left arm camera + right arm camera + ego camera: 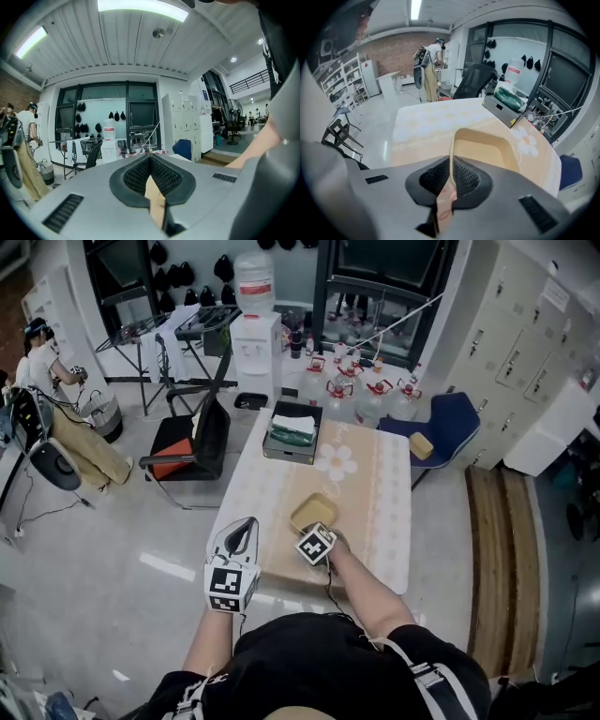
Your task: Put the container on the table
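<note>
A shallow tan container [314, 512] rests on the table [375, 484] near its front edge. My right gripper [324, 532] is shut on the container's near rim. In the right gripper view the thin rim of the container [487, 147] runs straight in between the black pads of my right gripper [451, 176], and the tablecloth [426, 122] lies under it. My left gripper [244, 524] hovers off the table's front left corner, jaws together. In the left gripper view my left gripper [150, 160] points up and out at the room, with nothing of the task held.
A grey tray [292, 432] with green and white items sits at the table's far end. A black office chair [187, 442] stands left of the table, a blue chair [442, 426] at the far right. A person [47, 371] works at far left. Lockers [525, 352] line the right.
</note>
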The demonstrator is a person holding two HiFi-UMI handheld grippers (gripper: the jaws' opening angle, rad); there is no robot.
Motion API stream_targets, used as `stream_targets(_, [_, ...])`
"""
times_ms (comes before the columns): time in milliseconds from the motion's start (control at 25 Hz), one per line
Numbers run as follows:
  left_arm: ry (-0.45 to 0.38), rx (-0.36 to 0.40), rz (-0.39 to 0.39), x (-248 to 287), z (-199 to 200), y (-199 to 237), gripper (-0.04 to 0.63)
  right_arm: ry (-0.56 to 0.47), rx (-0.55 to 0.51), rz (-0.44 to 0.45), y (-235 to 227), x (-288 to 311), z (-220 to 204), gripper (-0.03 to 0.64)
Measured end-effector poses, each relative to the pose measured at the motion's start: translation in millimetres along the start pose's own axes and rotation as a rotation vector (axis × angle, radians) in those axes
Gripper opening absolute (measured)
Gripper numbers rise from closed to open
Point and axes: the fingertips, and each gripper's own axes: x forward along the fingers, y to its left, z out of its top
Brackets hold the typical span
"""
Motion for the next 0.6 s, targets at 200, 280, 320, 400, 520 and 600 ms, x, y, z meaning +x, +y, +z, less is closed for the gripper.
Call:
stream_targets(200, [0.003, -0.092, 0.004, 0.0, -6.4, 10.7, 0.011, 0.091, -0.01, 0.0, 6.7, 23.6, -23.3, 0.034])
stream_targets(280, [0.007, -0.077, 0.013, -0.6, -6.5, 12.5, 0.011, 0.097, -0.023, -0.022, 5.9, 26.3, -27.9, 0.036])
stream_targets(320, [0.012, -0.064, 0.016, -0.6, -6.9, 12.5, 0.011, 0.091, -0.025, -0.032, 4.8, 26.8, -28.9, 0.038])
stream_targets(400, [0.025, -0.048, 0.016, -0.2, -11.3, 11.9, 0.011, 0.075, -0.021, -0.051, 1.9, 27.1, -29.1, 0.041])
stream_targets(520, [0.039, -0.047, 0.011, -1.6, -16.6, 12.2, 0.011, 0.054, 0.008, -0.051, 0.6, 22.8, -26.4, 0.062])
stream_targets(600, [0.041, -0.05, 0.004, -1.6, -16.7, 10.8, 0.011, 0.03, 0.062, -0.035, -1.2, 14.0, -22.7, 0.091])
